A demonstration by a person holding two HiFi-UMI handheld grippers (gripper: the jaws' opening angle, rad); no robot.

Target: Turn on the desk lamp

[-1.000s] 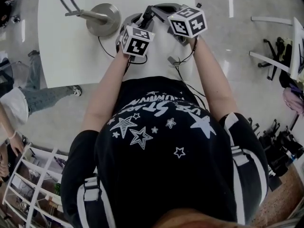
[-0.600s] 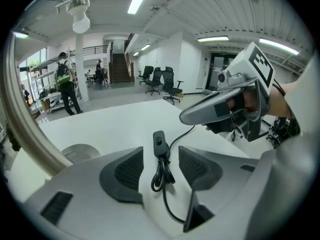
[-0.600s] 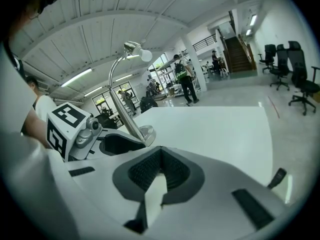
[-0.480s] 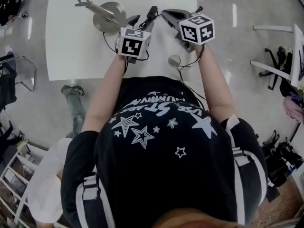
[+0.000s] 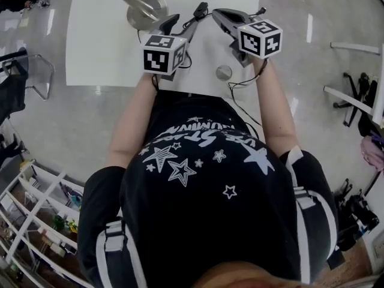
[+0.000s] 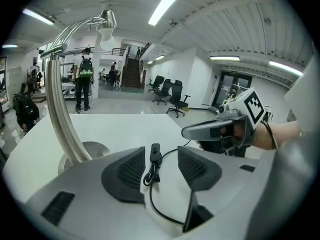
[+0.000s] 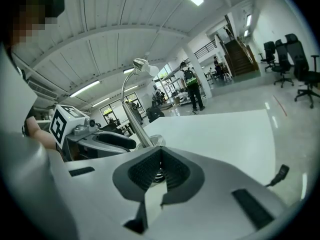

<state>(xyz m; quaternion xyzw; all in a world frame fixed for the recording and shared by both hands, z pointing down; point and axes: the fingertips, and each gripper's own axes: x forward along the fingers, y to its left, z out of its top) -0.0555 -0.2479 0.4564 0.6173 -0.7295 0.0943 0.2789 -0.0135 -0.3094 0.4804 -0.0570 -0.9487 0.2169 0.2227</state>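
The desk lamp's round metal base [image 5: 147, 8] stands on the white table [image 5: 96, 47], and its curved arm [image 6: 60, 109] rises to the white head [image 6: 106, 24]. The black inline switch [image 5: 200, 8] lies on its cord [image 6: 150, 204]. My left gripper [image 5: 180, 23] points at the switch [image 6: 155, 151], which lies ahead between the wide jaws. They are closing slightly, and the pads do not touch it. My right gripper [image 5: 219, 14] hovers just right of the switch, fingers together with nothing in them [image 7: 161, 153]. It is also seen from the left gripper view [image 6: 187, 132].
A small round disc [image 5: 224, 72] lies near the table's front edge, with cables trailing off beside it. A wire shelf [image 5: 36, 221] stands at the lower left and office chairs [image 5: 360, 101] at the right. People walk in the hall behind the table [image 6: 85, 79].
Both grippers have drawn back from the switch and moved apart. The left jaws have spread, and the switch now lies free on the table. The person at the left has gone from view.
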